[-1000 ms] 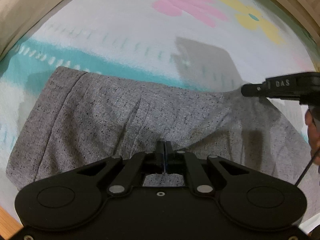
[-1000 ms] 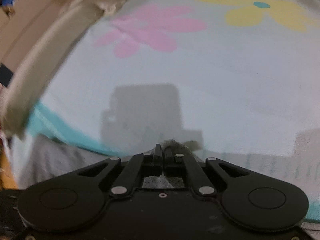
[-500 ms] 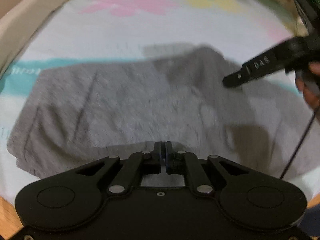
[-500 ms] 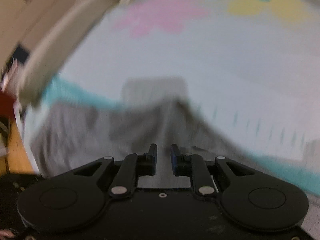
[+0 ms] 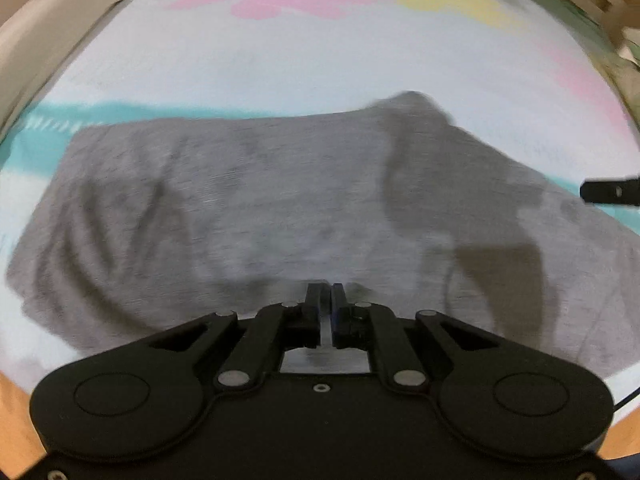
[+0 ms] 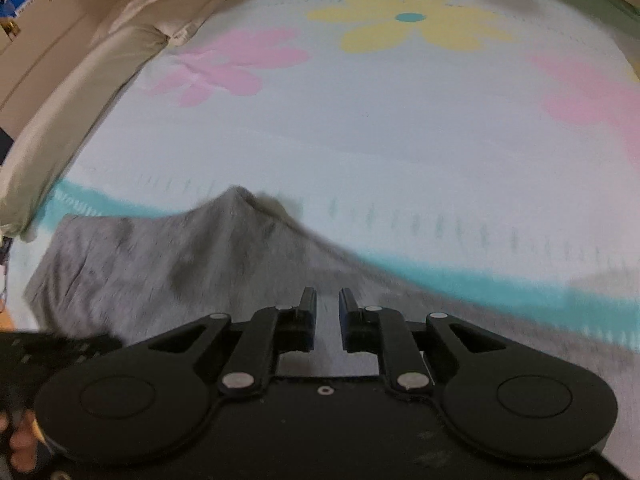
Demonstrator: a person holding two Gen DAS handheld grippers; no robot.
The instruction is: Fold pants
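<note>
The grey speckled pants lie folded across a flowered bed sheet. They also show in the right wrist view, with a raised peak at their far edge. My left gripper hovers over the pants' near edge; a narrow gap shows between its fingers and nothing is in it. My right gripper is open and empty above the pants. A black finger of the right gripper shows at the right edge of the left wrist view.
The sheet has pink and yellow flowers and a teal stripe. A beige padded bed edge runs along the left. A wooden frame edge shows at the near left corner.
My right gripper has opened, let go of the pants' corner and drawn back. My left gripper has released the near edge and lifted. The pants now lie loose on the sheet.
</note>
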